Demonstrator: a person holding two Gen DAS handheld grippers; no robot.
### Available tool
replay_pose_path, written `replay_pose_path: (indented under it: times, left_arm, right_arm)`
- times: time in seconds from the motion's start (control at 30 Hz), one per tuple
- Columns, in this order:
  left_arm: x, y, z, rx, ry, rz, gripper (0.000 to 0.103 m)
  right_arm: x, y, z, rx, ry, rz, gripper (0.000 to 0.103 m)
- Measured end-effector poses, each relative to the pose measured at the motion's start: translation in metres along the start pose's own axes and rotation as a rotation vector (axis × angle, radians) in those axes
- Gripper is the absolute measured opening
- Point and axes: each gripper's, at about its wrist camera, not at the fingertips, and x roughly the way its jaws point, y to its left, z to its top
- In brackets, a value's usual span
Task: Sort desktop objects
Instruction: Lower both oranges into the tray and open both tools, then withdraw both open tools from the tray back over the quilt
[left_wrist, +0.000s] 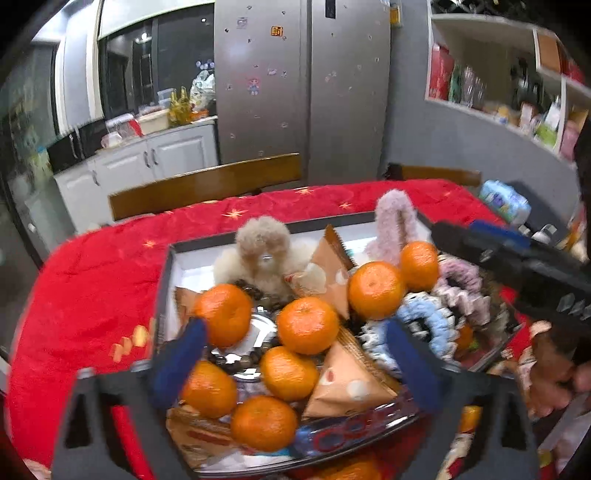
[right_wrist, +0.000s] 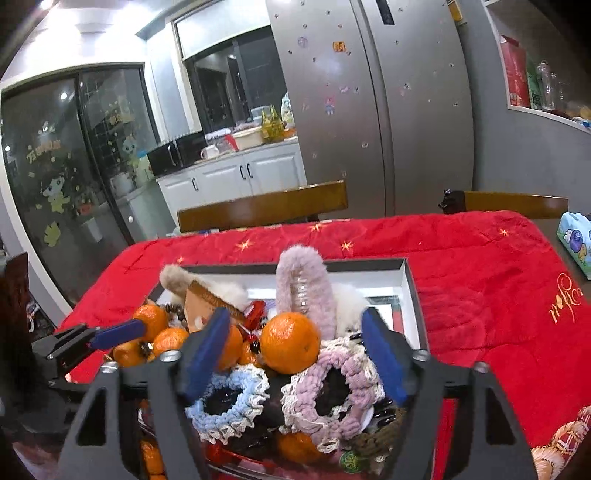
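A dark-rimmed box (left_wrist: 168, 273) with a white inside sits on the red tablecloth (left_wrist: 92, 280), heaped with several oranges (left_wrist: 308, 325), triangular snack packets (left_wrist: 343, 387), a beige fluffy hair claw (left_wrist: 262, 251), a pink one (left_wrist: 393, 221) and scrunchies (left_wrist: 424, 321). My left gripper (left_wrist: 295, 360) is open above the oranges, its blue pads touching nothing. In the right wrist view my right gripper (right_wrist: 295, 356) is open over an orange (right_wrist: 290, 341), a blue scrunchie (right_wrist: 229, 402) and a purple one (right_wrist: 332, 391). The pink claw (right_wrist: 306, 291) stands behind.
Two wooden chair backs (right_wrist: 262, 206) stand beyond the table's far edge. A tissue pack (right_wrist: 576, 243) lies at the far right. A hand (left_wrist: 554, 376) holds the right gripper's body (left_wrist: 517, 266) close to the box's right side. Fridge and cabinets lie behind.
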Motion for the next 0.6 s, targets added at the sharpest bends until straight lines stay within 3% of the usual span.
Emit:
replay_pose_path:
  times: [0.17,0.3,0.6]
  left_arm:
    - [-0.009,0.002,0.002,0.013,-0.040,0.035,0.103]
    - [-0.008,0.010,0.004,-0.020,-0.027,0.014,0.103]
    - [-0.006,0.012,0.004,0.005,-0.047,0.012,0.103]
  right_arm:
    - [-0.009,-0.005,0.008,0.010,-0.044,0.000,0.103]
    - [-0.009,-0.003,0.010,-0.013,-0.034,-0.006,0.103]
    - [-0.007,-0.005,0.010,-0.025,-0.026,-0.019,0.103]
